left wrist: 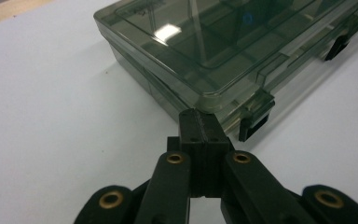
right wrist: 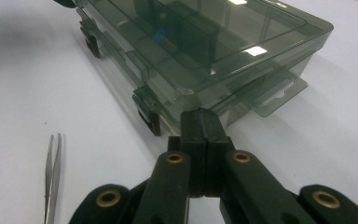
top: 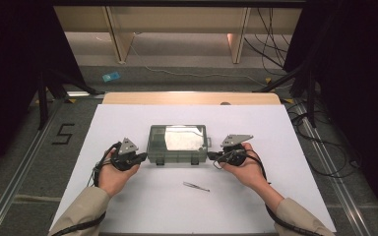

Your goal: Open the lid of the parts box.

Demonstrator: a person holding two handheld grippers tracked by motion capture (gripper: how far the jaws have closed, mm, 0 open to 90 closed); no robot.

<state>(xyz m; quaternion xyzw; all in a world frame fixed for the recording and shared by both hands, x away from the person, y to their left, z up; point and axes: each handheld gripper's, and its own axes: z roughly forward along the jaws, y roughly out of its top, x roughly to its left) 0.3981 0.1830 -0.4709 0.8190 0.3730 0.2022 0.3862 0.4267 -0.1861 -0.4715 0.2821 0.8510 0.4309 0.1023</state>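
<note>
A smoky clear plastic compartment box [top: 177, 143] sits mid-bench on a white sheet [top: 128, 206], lid down and both near-side latches apparently fastened. The left tool [top: 140, 158] and right tool [top: 215, 156] rest at its near corners, jaws fully closed, holding nothing. Tweezers [top: 196, 186] lie untouched nearer the person. Judging by this, the work has barely begun.

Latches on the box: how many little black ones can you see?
2. Both sit on the front side of the box, which faces the person: one latch near the left gripper, the other latch nearer the right gripper. Other sides may hide more.
</note>
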